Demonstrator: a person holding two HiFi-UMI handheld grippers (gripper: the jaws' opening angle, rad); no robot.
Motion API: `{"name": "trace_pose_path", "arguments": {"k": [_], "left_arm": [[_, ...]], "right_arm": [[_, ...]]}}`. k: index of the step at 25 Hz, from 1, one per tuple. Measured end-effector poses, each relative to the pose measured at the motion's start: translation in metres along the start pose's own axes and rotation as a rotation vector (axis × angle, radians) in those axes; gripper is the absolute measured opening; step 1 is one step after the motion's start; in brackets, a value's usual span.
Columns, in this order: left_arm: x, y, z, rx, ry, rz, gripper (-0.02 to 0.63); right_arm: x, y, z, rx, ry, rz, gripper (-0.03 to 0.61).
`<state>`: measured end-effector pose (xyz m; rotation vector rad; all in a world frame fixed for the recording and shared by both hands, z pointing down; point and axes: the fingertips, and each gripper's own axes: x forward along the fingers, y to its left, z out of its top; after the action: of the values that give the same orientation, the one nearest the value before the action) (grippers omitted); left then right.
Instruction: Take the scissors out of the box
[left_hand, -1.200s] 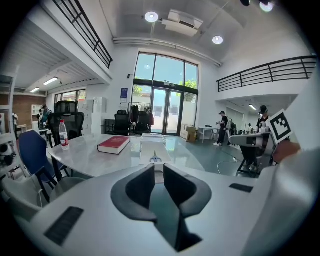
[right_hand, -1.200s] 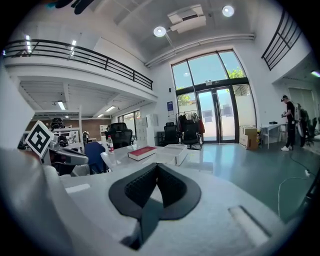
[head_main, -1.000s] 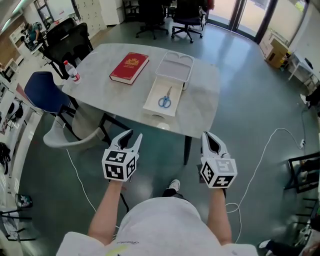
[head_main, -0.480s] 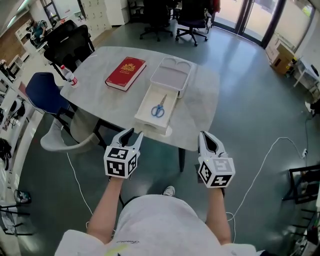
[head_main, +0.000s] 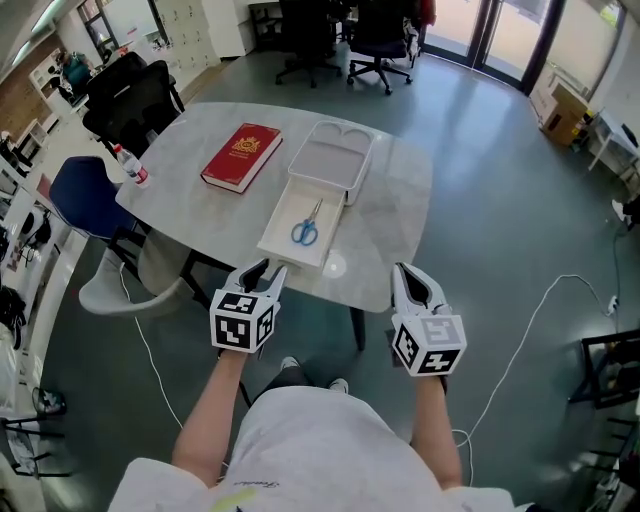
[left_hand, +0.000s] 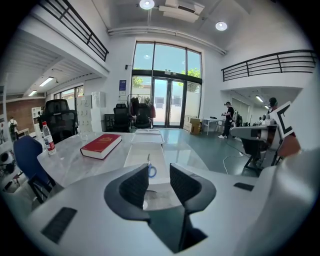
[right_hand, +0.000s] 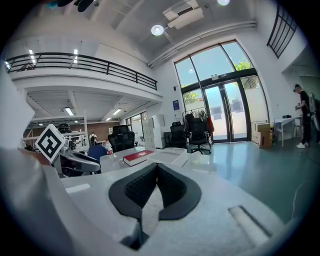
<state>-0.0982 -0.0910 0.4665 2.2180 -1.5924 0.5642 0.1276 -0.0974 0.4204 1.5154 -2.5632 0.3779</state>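
blue-handled scissors, red book

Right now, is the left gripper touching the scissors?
Apart. The head view shows the left gripper at the edge of the table, the scissors farther off inside the box.

The place is a large open-plan office with a double-height hall. Black swivel office chairs stand on a polished grey floor beyond a rounded, marble-patterned table, and a blue chair sits at the table's side. Tall glass doors and windows close the far end, with trees outside. A mezzanine with a black railing runs along the walls. Round lights sit in the ceiling and pale lockers line one wall. Cardboard boxes stand by the edge of the room, and a white cable trails across the floor.
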Motion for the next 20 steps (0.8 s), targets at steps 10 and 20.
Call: {"name": "trace_pose_path", "arguments": {"k": [10, 20], "left_arm": [[0.052, 0.008, 0.002, 0.033, 0.080, -0.014, 0.110], [0.117, 0.036, -0.002, 0.055, 0.214, -0.056, 0.110]], "right_arm": [[0.031, -0.018, 0.003, 0.000, 0.011, -0.006, 0.006], [0.092, -0.025, 0.017, -0.012, 0.030, -0.011, 0.006]]}}
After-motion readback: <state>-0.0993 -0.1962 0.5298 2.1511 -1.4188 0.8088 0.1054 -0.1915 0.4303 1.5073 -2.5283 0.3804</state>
